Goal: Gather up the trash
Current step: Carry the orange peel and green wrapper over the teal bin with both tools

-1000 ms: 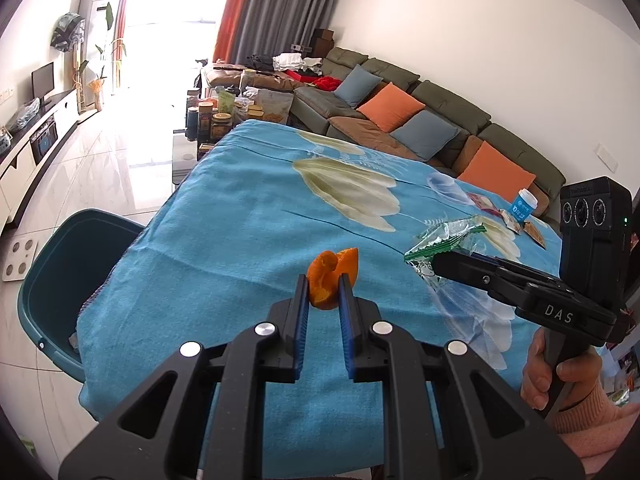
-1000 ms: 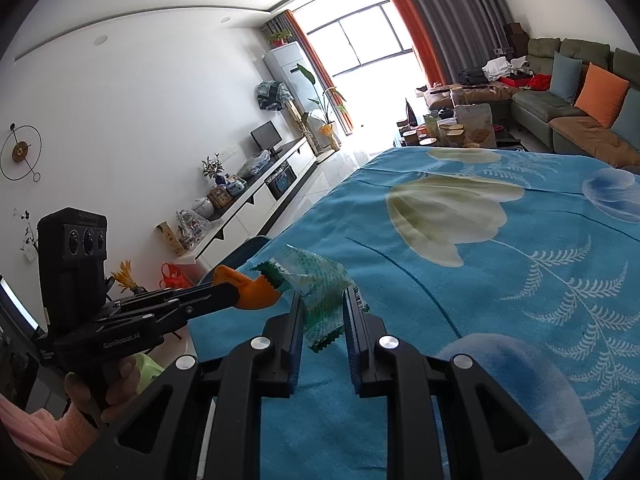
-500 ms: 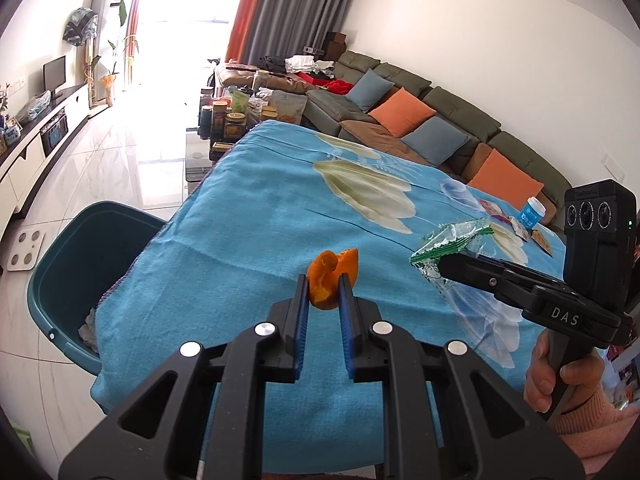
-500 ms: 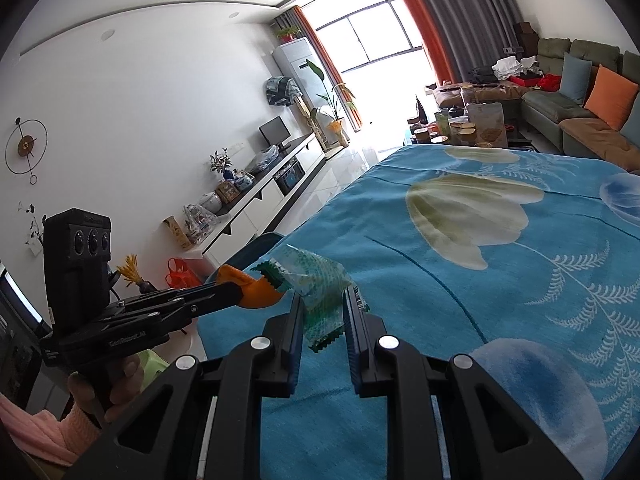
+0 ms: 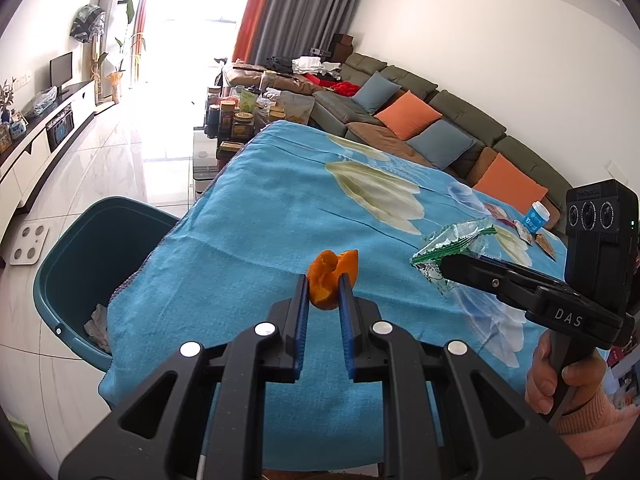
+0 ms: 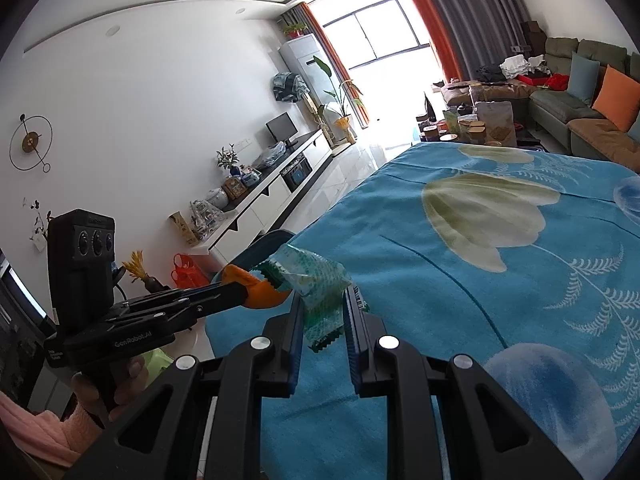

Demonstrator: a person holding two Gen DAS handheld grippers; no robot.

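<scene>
My left gripper (image 5: 324, 280) is shut on a piece of orange peel (image 5: 332, 276), held above the blue flowered tablecloth (image 5: 260, 216). To its right, my right gripper (image 5: 442, 266) is shut on a green and clear plastic wrapper (image 5: 452, 238). In the right wrist view the right gripper (image 6: 323, 298) pinches that wrapper (image 6: 316, 280), and the left gripper (image 6: 256, 292) with the peel (image 6: 260, 294) sits just to its left. A teal bin (image 5: 76, 256) stands on the floor off the table's left edge, with crumpled paper (image 5: 98, 322) inside.
More wrappers (image 5: 520, 224) and a small blue-labelled cup (image 5: 536, 216) lie at the table's far right. A low table with jars (image 5: 236, 116) stands beyond the far edge. A sofa (image 5: 420, 128) lines the right wall, a TV cabinet (image 6: 272, 196) the left.
Both grippers keep their hold. The left wrist view has swung a little, so the teal bin shows more of its inside and the crumpled paper in it.
</scene>
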